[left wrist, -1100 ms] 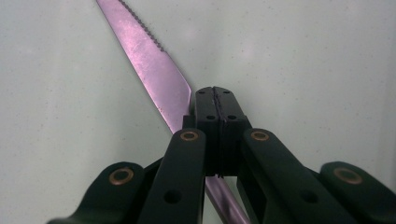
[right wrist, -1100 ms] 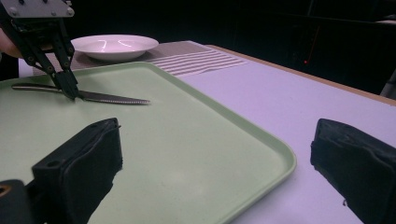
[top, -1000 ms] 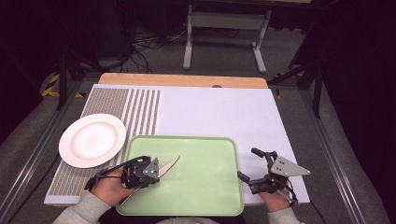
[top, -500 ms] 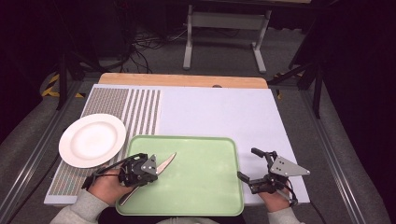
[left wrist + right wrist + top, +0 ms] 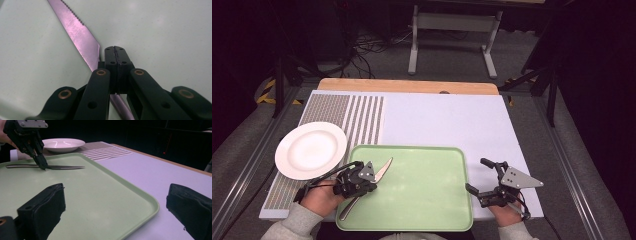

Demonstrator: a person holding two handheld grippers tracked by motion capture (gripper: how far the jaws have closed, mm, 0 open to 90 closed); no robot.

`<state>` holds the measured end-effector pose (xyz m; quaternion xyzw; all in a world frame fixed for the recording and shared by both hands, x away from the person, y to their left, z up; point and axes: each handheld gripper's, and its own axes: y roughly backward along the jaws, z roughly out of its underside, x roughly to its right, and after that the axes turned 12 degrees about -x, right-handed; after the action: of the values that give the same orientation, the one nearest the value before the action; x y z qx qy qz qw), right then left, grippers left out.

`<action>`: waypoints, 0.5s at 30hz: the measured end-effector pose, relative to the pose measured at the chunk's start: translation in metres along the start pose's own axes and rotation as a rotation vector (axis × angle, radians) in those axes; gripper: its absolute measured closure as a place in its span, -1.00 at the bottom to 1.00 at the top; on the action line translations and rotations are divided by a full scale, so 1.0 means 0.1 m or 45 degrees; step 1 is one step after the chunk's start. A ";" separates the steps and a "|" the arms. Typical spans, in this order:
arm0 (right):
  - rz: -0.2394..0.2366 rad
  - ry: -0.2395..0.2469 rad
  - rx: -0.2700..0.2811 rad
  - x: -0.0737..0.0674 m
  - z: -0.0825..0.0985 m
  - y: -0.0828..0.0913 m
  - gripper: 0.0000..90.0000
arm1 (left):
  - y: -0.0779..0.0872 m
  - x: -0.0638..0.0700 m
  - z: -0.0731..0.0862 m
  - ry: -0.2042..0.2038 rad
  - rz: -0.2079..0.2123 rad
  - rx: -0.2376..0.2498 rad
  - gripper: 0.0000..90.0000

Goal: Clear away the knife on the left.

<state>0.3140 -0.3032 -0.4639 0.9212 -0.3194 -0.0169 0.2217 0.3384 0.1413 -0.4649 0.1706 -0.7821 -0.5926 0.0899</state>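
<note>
A white plate (image 5: 311,150) sits on the bench (image 5: 447,120) just left of and beyond the left tongs (image 5: 371,176). Those tongs are clenched, and a serrated knife (image 5: 79,33) lies on the green tray (image 5: 427,200), passing beside and under their tips. Whether they pinch it I cannot tell. Well apart, the right tongs (image 5: 477,177) are released at the tray's right edge, their jaws straddling its rim.

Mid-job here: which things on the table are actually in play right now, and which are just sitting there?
In play:
- knife, clamped in the shut jaws of the left gripper
- green tray, under the knife

Sitting by:
- white plate, bare, left of the tray on the striped mat
- right gripper, jaws open, holding nothing, at the tray's right edge
</note>
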 end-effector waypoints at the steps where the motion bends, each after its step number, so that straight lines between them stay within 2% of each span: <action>1: -0.004 0.000 0.001 0.00 0.00 -0.01 -0.94 | 0.00 0.00 0.01 0.014 -0.010 -0.006 1.00; 15: -0.009 0.000 -0.003 0.01 -0.01 -0.04 -0.94 | 0.04 -0.11 0.16 0.106 -0.001 -0.016 0.99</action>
<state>0.3171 -0.3008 -0.4642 0.9220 -0.3161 -0.0179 0.2229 0.3426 0.1602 -0.4650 0.1947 -0.7738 -0.5900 0.1233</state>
